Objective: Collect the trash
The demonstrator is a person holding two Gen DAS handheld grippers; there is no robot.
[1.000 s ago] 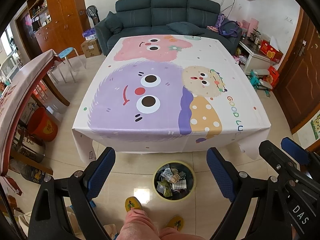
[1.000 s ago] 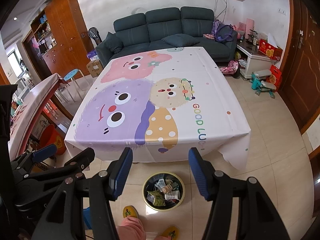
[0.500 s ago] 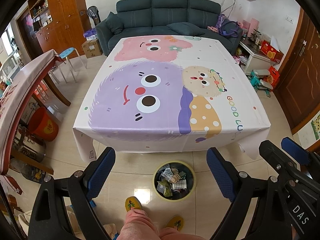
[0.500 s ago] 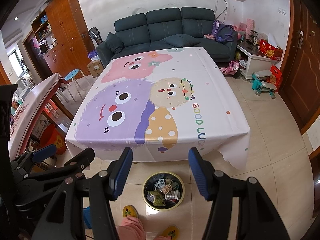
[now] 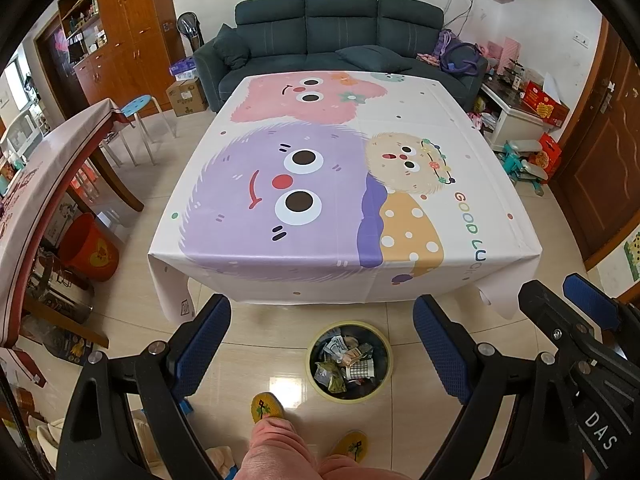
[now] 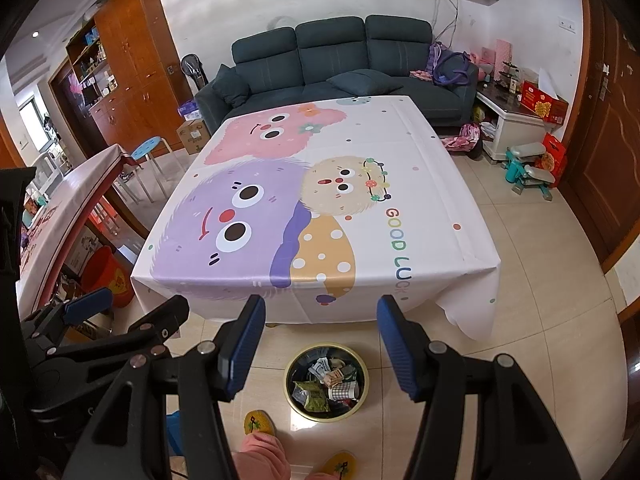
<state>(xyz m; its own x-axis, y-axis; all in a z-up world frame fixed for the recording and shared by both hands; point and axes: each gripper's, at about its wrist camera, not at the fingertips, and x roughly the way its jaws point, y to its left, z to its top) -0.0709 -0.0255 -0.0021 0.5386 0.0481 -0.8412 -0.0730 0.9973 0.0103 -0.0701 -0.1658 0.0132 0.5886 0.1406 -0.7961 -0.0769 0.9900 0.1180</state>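
Observation:
A round bin with a yellow rim [image 5: 350, 361] [image 6: 326, 383] stands on the tiled floor in front of the table and holds several crumpled wrappers and packets. My left gripper [image 5: 322, 320] hangs above it, open, nothing between its blue pads. My right gripper [image 6: 320, 320] is also open and empty, high over the same bin. The table [image 5: 400, 128] [image 6: 420, 184] wears a cartoon-monster cloth with no loose trash visible on it. The right gripper's fingers [image 5: 588, 304] show at the right edge of the left wrist view; the left gripper's fingers [image 6: 88, 304] show at the left edge of the right wrist view.
A person's pink-clad knee [image 5: 276, 448] and yellow slippers [image 5: 266, 406] are just below the bin. A second table [image 5: 44, 168] with an orange bucket [image 5: 90, 248] beneath stands left. A dark sofa [image 5: 340, 36] is behind; a toy [image 5: 522, 160] and boxes lie right.

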